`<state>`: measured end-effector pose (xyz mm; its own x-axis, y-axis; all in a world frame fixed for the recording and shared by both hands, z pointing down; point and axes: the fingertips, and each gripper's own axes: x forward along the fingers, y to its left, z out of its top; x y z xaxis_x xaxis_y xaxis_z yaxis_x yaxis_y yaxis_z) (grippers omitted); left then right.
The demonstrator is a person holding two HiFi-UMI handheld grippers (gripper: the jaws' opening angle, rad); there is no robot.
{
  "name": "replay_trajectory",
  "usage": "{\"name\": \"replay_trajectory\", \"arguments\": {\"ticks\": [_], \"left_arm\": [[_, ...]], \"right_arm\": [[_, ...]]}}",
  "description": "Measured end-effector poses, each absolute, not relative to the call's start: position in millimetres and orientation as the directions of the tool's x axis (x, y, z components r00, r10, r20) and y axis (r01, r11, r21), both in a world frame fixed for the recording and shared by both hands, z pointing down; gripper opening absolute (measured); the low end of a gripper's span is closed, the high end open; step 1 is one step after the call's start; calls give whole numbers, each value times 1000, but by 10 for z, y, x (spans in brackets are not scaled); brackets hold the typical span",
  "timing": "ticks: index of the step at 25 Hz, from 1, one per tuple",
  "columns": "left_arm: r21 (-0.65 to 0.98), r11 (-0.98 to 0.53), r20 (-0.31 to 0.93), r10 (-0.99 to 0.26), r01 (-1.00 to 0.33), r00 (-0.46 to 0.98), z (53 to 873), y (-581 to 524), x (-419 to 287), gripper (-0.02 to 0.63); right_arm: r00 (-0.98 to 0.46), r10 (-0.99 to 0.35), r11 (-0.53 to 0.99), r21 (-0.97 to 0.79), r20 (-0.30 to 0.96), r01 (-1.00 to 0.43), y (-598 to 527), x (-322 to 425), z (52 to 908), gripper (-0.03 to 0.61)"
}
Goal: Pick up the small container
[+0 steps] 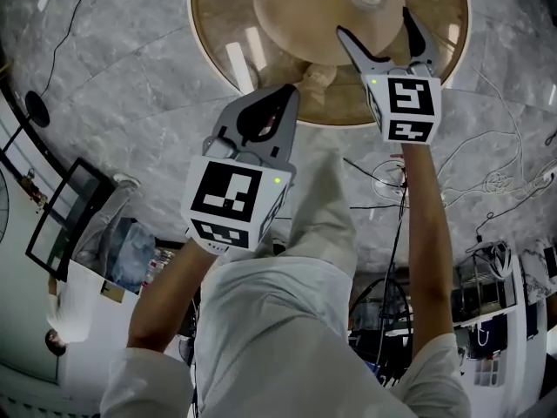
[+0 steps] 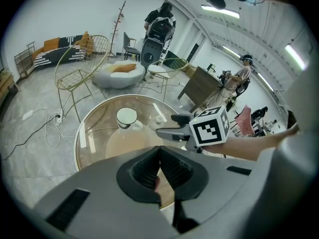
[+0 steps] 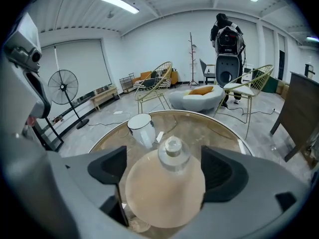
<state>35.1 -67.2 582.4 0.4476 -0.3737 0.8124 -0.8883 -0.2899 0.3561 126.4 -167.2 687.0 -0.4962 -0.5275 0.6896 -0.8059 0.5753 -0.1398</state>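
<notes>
approach step: right gripper [image 3: 164, 169], jaws wide apart, lines up on the small container [image 3: 173, 152] and next must straddle it and close; left gripper [image 2: 160, 167] is pinched together.

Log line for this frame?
right gripper open, aimed at small clear glass container | left gripper shut | container untouched on round glass table

readable text: none in any view
left cube [image 1: 228, 194], on left gripper [image 1: 291, 90]: black-and-white square marker pattern only, no letters or digits
right cube [image 1: 405, 103], on right gripper [image 1: 374, 22]: same sort of marker with a different block layout, no characters
shelf clutter [image 1: 492, 355], near right of head view: may carry print, too small and blurred to read
</notes>
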Motion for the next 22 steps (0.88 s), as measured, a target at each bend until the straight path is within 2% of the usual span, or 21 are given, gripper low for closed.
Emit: {"name": "replay_trajectory", "arguments": {"ticks": [22], "left_arm": [[362,-245,827,-362,-900,431,6238,-743,344,20]], "right_arm": [[-477,-474,686,-29,740,-727,-2035,1168,7517,463]]}}
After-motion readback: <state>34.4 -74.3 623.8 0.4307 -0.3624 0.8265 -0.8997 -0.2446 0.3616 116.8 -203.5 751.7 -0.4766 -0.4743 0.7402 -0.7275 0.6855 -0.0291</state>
